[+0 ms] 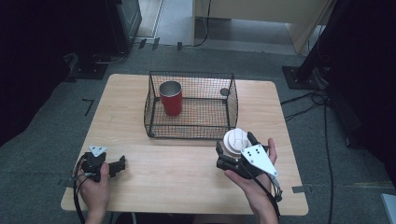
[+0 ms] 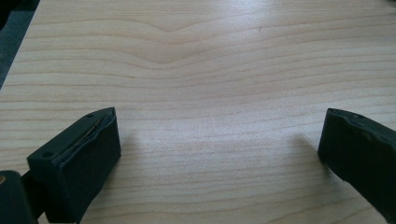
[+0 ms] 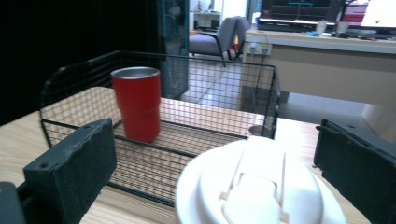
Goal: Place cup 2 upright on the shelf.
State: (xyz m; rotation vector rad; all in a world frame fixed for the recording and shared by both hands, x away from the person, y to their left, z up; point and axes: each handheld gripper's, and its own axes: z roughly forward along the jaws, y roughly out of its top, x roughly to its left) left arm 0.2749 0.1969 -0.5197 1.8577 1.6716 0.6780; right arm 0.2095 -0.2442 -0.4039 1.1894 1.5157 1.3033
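The fingers (image 3: 70, 168) of the right gripper (image 1: 236, 151) stood spread on either side of a white lidded cup (image 1: 236, 140); whether the pads pressed its sides could not be told from the right gripper view, where some gap showed beside the lid. The cup sat on the table (image 1: 187, 172) just outside the front right corner of the wire basket (image 1: 191, 133), at about five o'clock from the basket's middle. The left gripper (image 1: 108, 166) lay low at the table's eight o'clock, its fingers (image 2: 84, 158) wide apart over bare wood with nothing between them.

Inside the basket a red tumbler (image 1: 171, 98) stood upright in the back left part, at roughly ten o'clock, its metal mouth open and its inside hidden. The rest of the basket floor lay bare toward three o'clock. The basket's front rim rose between the cup and the tumbler. Open tabletop ran from the basket's front wall to the near edge, between the two grippers, which were well apart.
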